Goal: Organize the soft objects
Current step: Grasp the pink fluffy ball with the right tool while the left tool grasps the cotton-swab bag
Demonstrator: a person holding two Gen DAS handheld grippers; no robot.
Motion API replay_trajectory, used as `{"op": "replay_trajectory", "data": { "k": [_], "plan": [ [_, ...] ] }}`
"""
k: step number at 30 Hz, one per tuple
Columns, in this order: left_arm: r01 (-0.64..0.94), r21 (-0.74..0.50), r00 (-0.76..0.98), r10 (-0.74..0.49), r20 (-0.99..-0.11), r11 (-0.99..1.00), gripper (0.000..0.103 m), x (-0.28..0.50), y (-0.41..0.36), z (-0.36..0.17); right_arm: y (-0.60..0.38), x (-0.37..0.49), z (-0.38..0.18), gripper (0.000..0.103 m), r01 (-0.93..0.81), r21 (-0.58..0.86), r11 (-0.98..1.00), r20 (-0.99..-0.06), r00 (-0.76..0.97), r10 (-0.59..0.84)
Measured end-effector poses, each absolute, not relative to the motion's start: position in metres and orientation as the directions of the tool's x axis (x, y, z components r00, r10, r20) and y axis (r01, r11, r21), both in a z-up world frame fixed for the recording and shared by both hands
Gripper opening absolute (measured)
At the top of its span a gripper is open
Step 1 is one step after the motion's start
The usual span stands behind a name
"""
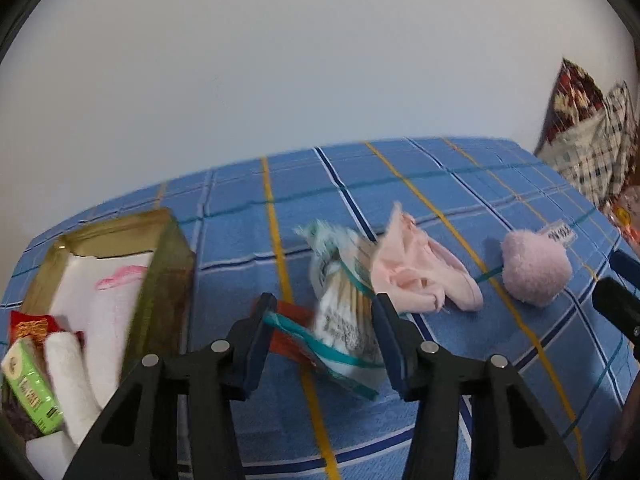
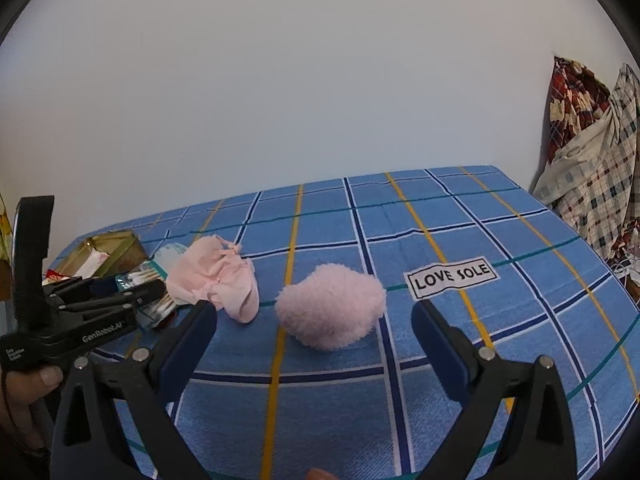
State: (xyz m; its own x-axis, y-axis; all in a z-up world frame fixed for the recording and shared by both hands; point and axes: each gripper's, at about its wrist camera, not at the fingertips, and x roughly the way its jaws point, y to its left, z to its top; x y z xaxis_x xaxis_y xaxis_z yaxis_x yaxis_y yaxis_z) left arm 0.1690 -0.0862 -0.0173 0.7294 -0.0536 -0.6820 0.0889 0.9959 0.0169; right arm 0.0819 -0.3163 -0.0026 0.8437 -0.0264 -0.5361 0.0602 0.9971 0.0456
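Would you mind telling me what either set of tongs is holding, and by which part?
The left tongs are closed around the packet of cotton swabs, gripping it across its lower middle. The right tongs are open and hold nothing.

A plain pale wall (image 2: 280, 80) fills the upper half of both views under even, soft light. Below it stretches a table (image 2: 460, 220) covered in blue plaid cloth. Patterned fabrics (image 2: 592, 152) are heaped at the right edge.

Blue plaid cloth (image 2: 440, 320) bears pink fluff (image 2: 330, 306), pink fabric (image 2: 216, 280), perhaps swabs (image 1: 344, 312).
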Motion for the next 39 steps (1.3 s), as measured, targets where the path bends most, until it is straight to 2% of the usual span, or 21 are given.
{"op": "replay_trajectory", "data": {
  "k": [1,3,6,14,24,29,31,32,36,38,39],
  "plan": [
    [0.089,0.003,0.723,-0.062,-0.688,0.996,0.052,0.171,-0.085,-0.02,-0.317,0.083,-0.003,0.099,0.062,0.045,0.997,-0.541,0.841,-0.028],
    [0.103,-0.015,0.722,-0.085,-0.687,0.995,0.04,0.172,-0.085,-0.021,-0.318,0.084,-0.004,0.099,0.067,0.05,0.997,-0.551,0.834,-0.028],
    [0.091,0.009,0.752,-0.063,-0.657,0.996,0.035,0.164,-0.084,-0.015,-0.327,0.087,-0.007,0.099,0.095,0.079,0.992,-0.562,0.826,-0.035],
    [0.029,-0.049,0.822,-0.051,-0.567,0.998,0.034,0.135,-0.064,-0.001,-0.343,0.097,-0.013,0.099,0.155,0.14,0.978,-0.606,0.795,-0.039],
    [0.045,0.034,0.869,-0.022,-0.494,0.998,0.034,0.113,-0.084,0.004,-0.334,0.133,-0.021,0.099,0.17,0.013,0.985,-0.664,0.738,-0.119],
    [0.035,0.042,0.87,-0.01,-0.493,0.998,0.034,0.114,-0.083,0.004,-0.329,0.152,-0.032,0.099,0.163,-0.014,0.987,-0.723,0.68,-0.122],
    [0.029,0.036,0.868,-0.008,-0.496,0.999,0.034,0.114,-0.083,0.004,-0.327,0.157,-0.036,0.095,0.157,-0.029,0.987,-0.745,0.655,-0.126],
    [0.026,0.035,0.87,-0.006,-0.493,0.999,0.034,0.113,-0.083,0.004,-0.326,0.157,-0.036,0.088,0.156,-0.037,0.987,-0.747,0.652,-0.131],
    [0.018,0.051,0.887,0.008,-0.462,0.999,0.034,0.105,-0.087,0.006,-0.317,0.152,-0.034,0.05,0.132,-0.069,0.989,-0.73,0.669,-0.14],
    [0.016,0.056,0.895,0.011,-0.446,0.998,0.034,0.101,-0.089,0.008,-0.311,0.148,-0.031,0.035,0.121,-0.091,0.988,-0.714,0.684,-0.15],
    [0.014,0.054,0.899,0.011,-0.438,0.998,0.034,0.098,-0.088,0.008,-0.307,0.145,-0.03,0.033,0.115,-0.101,0.988,-0.706,0.691,-0.152]
  ]
}}
